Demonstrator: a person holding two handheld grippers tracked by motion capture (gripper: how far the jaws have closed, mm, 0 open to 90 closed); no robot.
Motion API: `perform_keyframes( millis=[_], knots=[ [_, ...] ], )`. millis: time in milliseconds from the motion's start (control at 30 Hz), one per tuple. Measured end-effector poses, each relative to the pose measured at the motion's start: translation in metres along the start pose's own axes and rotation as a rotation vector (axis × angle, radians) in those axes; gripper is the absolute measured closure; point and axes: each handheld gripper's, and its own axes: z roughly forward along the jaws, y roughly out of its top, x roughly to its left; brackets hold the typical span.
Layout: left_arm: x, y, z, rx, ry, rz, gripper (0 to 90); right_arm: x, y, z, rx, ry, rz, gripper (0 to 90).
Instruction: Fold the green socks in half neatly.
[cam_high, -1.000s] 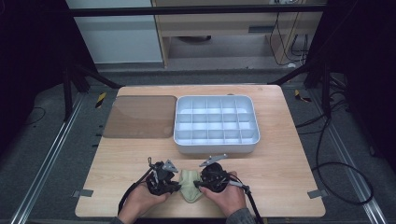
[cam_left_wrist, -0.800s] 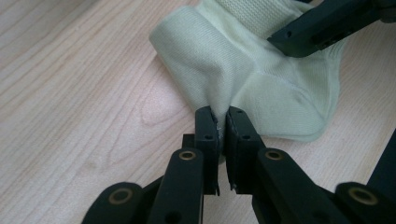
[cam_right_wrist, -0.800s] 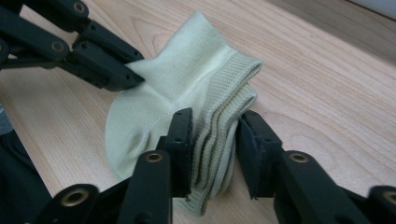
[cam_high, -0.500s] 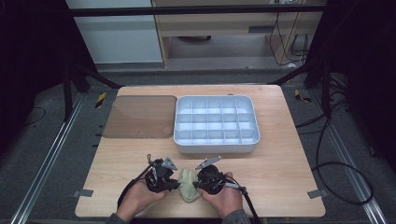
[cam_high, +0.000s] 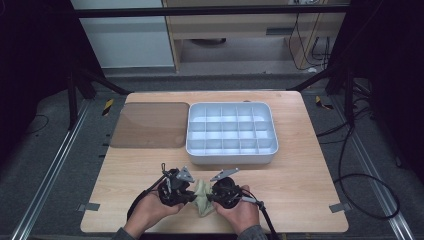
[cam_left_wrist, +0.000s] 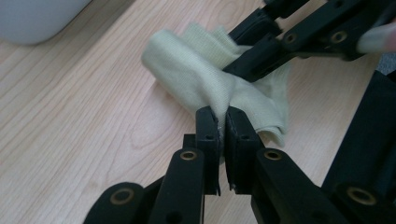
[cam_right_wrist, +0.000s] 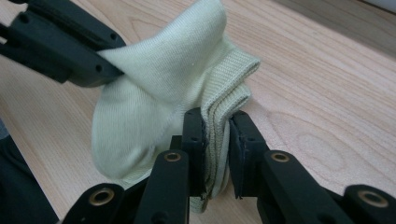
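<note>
Since the earlier high view, both hands sit a touch nearer the front edge of the surface; the sock between them keeps its place, and the right tongs have just been closing on it.

Near edge, high view: left tongs (cam_high: 192, 196) and right tongs (cam_high: 210, 196) point at each other, with a pale yellow-green sock (cam_high: 202, 198) bunched between them on the wooden surface (cam_high: 300, 200). Left hand (cam_high: 150, 212) and right hand (cam_high: 242, 215) come in from the bottom; a black cable (cam_high: 267, 225) trails from the right tool.

Left gripper view: left tongs (cam_left_wrist: 222, 122) are clenched on a pinched fold of the sock (cam_left_wrist: 196, 79), jaws almost together with cloth squeezed between the pads. The right tongs (cam_left_wrist: 247, 60) come in from the upper right and bite the same cloth farther along. The rest of the sock lies crumpled on the wood.

Right gripper view: right tongs (cam_right_wrist: 215, 122) are clamped on the ribbed cuff end of the sock (cam_right_wrist: 173, 79), several layers stacked between the pads. The left tongs (cam_right_wrist: 105, 63) grip the cloth at upper left. The sock is lifted in part, its lower folds touching the surface.

Farther back, high view: a white compartment tray (cam_high: 231, 157) stands right of centre, cells in rows. Just beside it on the left lies a brown translucent sheet (cam_high: 150, 125), flat. Both are well apart from the sock.
</note>
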Motion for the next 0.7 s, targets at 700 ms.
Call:
perform_keyframes(
  millis=[700],
  knots=[
    [-0.016, 0.016, 0.007, -0.002, -0.035, 0.071, 85.1, -0.01, -0.005, -0.002, -0.061, 0.036, 0.032, 68.5]
  ],
)
